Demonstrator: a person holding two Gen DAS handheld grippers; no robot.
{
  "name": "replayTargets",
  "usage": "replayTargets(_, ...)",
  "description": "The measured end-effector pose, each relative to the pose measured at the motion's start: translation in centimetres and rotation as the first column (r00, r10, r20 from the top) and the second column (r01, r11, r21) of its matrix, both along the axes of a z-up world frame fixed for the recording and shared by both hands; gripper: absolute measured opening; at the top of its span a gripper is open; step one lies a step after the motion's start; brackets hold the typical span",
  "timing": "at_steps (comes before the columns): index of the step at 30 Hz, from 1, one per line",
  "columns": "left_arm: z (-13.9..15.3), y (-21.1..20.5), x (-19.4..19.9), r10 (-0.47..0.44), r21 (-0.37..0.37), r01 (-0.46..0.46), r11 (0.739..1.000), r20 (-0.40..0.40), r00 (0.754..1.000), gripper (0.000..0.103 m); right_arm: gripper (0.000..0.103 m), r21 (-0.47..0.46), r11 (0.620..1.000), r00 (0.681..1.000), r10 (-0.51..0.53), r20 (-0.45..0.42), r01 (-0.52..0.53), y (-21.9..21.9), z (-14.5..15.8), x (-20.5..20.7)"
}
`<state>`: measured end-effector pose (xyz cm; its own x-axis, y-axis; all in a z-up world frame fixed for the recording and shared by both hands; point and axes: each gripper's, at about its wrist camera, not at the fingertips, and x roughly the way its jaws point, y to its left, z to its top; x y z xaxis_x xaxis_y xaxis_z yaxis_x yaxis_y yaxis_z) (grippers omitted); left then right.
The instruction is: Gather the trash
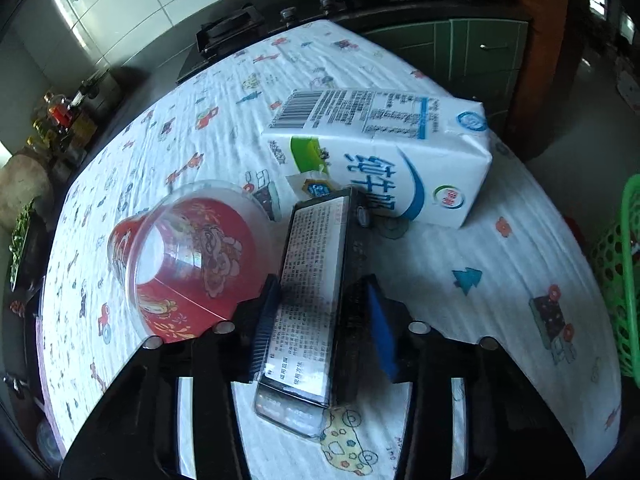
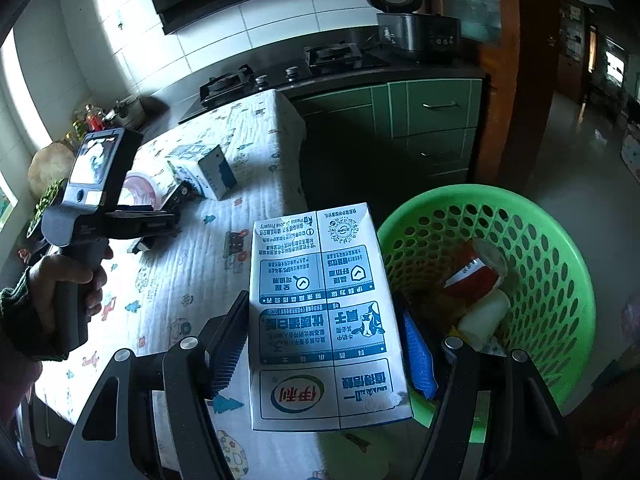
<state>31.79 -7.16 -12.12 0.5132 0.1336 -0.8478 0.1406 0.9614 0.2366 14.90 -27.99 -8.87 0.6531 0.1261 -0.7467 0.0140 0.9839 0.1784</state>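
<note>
My left gripper is shut on a long dark box with a white printed label, its pads against the box's two long sides; the box lies on the cartoon-print tablecloth. Left of the box lies a red cup under a clear dome lid. Beyond it a large white milk carton lies on its side. My right gripper is shut on a white and blue milk carton, held above the table's edge just left of the green basket. Inside the basket are a red can and a white item.
A person's hand holds the left gripper's handle. A gas stove and dark counter stand behind the table, with green cabinets and a rice cooker to the right. Bottles crowd the left counter. The basket's rim shows at the table's right.
</note>
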Motion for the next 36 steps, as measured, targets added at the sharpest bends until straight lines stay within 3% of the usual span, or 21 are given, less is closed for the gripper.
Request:
replayTargets(9,0.8,-0.2,-2.4,-0.092,-0.127,0.089,0.988,-0.015,0.996,0.032,0.067,0.001,0.999,0.999,-0.048,0.011,0.048,-1.7,0.2,-0.8)
replayTargets(19,1.3,0.7,-4.2,-0.157,-0.274,0.137,0.952,-0.05,0.986,0.026,0.067,0.005,0.995,0.995,-0.1,0.009,0.1,-3.9,0.1,-1.8)
replayTargets(24,1.2,1.0,-4.2,-0.155,-0.298,0.129,0.946,-0.065,0.986,0.027,0.067,0.011,0.991,0.991,-0.13,0.01,0.13,-5.2,0.0,-2.2)
replayTargets(32,1.0,0.7,-4.0,-0.161,-0.274,0.134,0.952,-0.078,0.984,0.032,0.066,0.024,0.983,0.983,-0.183,0.009,0.182,-7.2,0.0,-2.6)
replayTargets(34,0.6,0.8,-3.7,-0.151,-0.266,0.12,0.957,-0.103,0.983,0.042,0.066,0.023,0.982,0.982,-0.189,0.009,0.189,-7.4,0.1,-2.7)
replayTargets(36,0.2,1.0,-3.4,-0.143,-0.286,0.104,0.952,-0.118,0.983,0.044,0.067,0.024,0.98,0.98,-0.197,0.007,0.197,-7.8,0.1,-2.7)
